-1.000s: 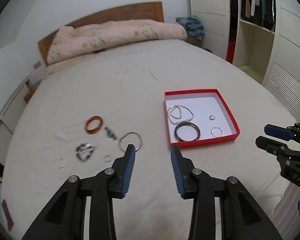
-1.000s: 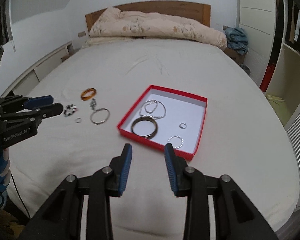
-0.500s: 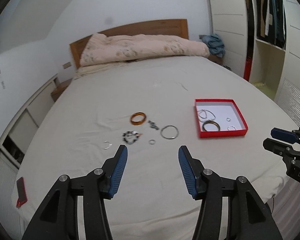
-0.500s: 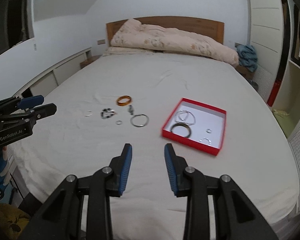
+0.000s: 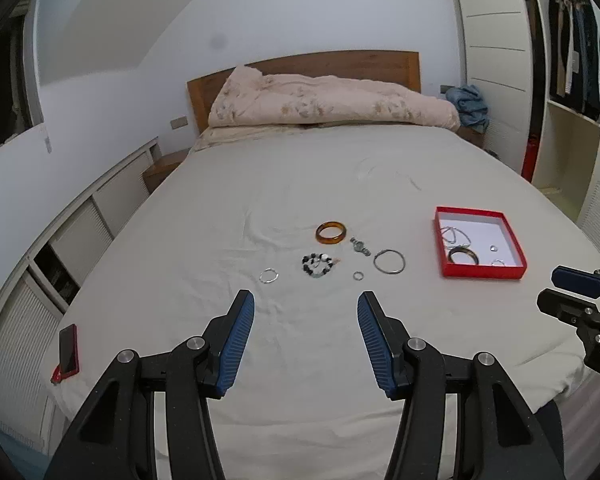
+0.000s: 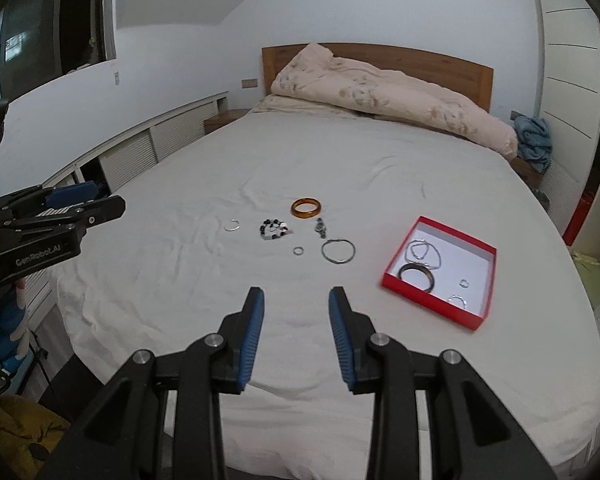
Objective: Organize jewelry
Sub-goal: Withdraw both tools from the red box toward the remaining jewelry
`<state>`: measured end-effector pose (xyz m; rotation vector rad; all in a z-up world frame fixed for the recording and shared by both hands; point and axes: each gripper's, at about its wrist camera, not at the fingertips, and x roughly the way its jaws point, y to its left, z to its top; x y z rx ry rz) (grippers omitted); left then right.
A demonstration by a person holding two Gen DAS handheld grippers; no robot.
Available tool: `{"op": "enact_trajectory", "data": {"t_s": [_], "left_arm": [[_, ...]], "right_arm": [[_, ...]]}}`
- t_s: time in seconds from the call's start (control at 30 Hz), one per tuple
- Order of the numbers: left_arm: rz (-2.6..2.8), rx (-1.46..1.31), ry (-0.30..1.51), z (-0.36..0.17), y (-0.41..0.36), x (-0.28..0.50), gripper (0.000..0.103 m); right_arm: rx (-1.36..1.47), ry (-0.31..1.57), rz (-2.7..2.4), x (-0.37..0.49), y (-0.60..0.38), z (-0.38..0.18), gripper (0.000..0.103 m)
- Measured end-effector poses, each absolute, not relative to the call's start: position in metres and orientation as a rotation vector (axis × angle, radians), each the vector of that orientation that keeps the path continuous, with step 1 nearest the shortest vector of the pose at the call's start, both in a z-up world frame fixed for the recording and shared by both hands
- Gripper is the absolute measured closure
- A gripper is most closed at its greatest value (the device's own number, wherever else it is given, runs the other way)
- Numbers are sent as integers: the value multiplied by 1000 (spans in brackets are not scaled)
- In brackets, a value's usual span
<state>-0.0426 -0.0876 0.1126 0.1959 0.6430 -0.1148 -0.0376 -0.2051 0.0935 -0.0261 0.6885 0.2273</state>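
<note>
Loose jewelry lies on the white bed sheet: an amber bangle [image 5: 331,233], a beaded bracelet [image 5: 317,264], a small watch-like piece [image 5: 360,246], a silver bangle [image 5: 389,261] and two small rings [image 5: 269,275]. A red box [image 5: 480,270] to their right holds a dark bangle [image 5: 463,256], a chain and small rings. My left gripper [image 5: 306,316] hangs open and empty well short of the jewelry. My right gripper [image 6: 296,306] is also open and empty, near the bed's front edge, with the red box [image 6: 432,304] ahead to its right.
A rolled quilt [image 5: 332,100] lies against the wooden headboard. A red phone [image 5: 68,350] rests at the bed's left front corner. Low white cabinets run along the left wall, a wardrobe [image 5: 572,80] stands on the right.
Both grippers have pulled back and up from the jewelry, so the bed looks farther away. The left gripper's jaws have spread wider. The right jaws kept their gap.
</note>
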Motion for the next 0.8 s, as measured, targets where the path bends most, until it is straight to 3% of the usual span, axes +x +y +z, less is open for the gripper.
{"op": "enact_trajectory", "data": {"t_s": [0.23, 0.8], "left_arm": [[-93, 200, 685, 93, -78, -19, 49], [-50, 57, 930, -38, -18, 108, 49]], "right_arm": [[-14, 716, 251, -11, -197, 78, 71], [40, 886, 296, 120, -182, -20, 71]]}}
